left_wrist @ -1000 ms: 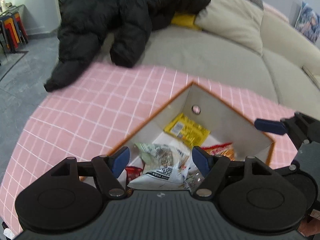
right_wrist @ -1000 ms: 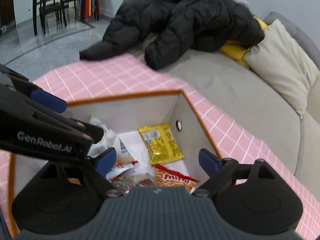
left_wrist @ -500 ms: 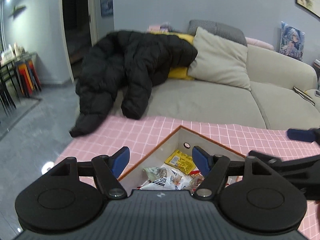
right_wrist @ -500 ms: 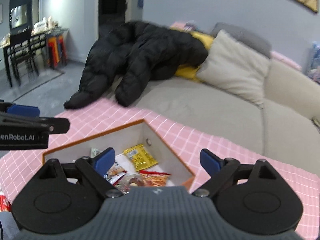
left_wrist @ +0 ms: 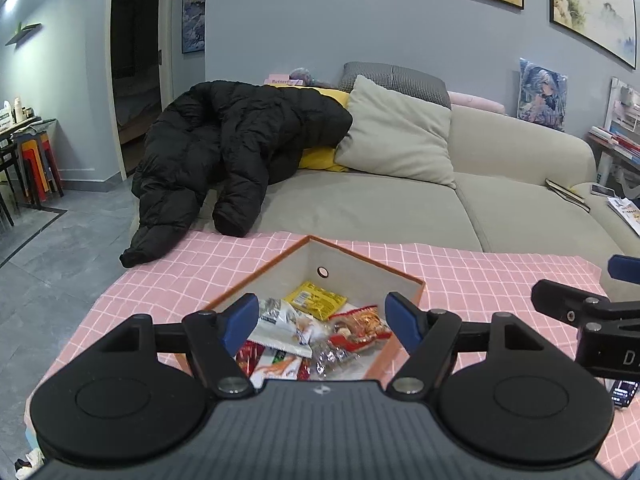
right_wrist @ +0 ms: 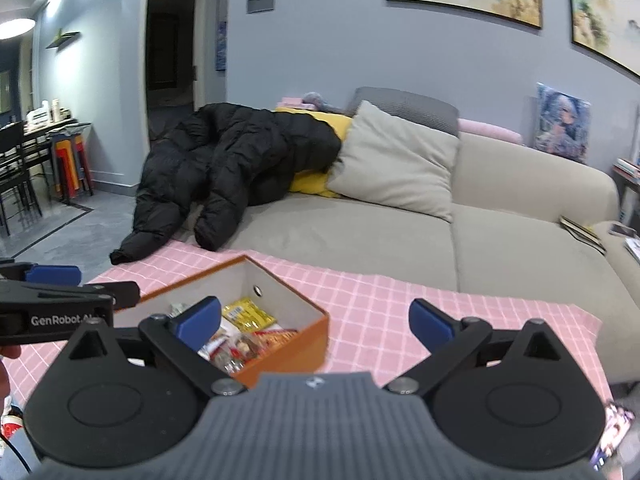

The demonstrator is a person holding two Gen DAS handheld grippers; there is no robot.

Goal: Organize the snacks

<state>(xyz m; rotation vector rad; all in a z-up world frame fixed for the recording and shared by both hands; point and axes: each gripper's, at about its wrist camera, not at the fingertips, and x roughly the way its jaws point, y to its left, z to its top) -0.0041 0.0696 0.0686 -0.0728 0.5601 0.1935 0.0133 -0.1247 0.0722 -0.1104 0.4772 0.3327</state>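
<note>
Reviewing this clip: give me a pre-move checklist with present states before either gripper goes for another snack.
1. Left gripper open and empty: ok.
2. Right gripper open and empty: ok.
3. Box upright on the pink cloth, top open: ok.
4. Snacks inside the box, including the yellow packet and red packet: ok.
5. Snacks left outside the box: cannot tell; none shows on the visible cloth, but the near edge is hidden behind the grippers.
6. Grippers apart from each other: ok; each sees the other off to its side.
</note>
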